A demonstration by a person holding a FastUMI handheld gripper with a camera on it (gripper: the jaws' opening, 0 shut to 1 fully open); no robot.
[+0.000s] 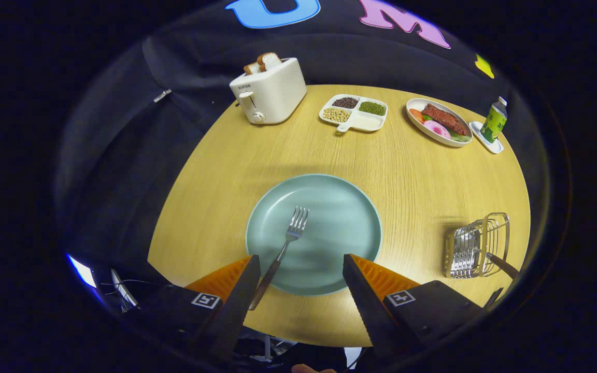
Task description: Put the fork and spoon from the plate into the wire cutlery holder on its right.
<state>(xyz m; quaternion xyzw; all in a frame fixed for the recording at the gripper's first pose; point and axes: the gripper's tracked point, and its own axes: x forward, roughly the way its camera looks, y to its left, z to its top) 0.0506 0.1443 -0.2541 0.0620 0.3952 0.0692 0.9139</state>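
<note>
1. Gripper (301,261) held above the near edge of the plate (353,228), fingers spread wide, nothing between them.
2. Left finger (239,292) just beside the fork (284,247) handle; whether touching, cannot tell. Right finger well clear of it.
3. Fork lying on the plate, tines pointing away toward the far side, handle running back over the near rim, close to the left finger.
4. Plate pale blue-green, round, sitting on a round wooden table (417,176), just ahead of the fingers.
5. Wire holder (477,244) to the right of the plate, apart from it, near the table edge. Dark handle (503,265) sticking out of it at a tilt, likely the spoon; too small to be sure.
6. At the far side: white toaster (270,93) with bread in its slots, divided tray (354,113) of beans and grains, oval dish (439,122) of food, green bottle (494,120) on a small coaster.
</note>
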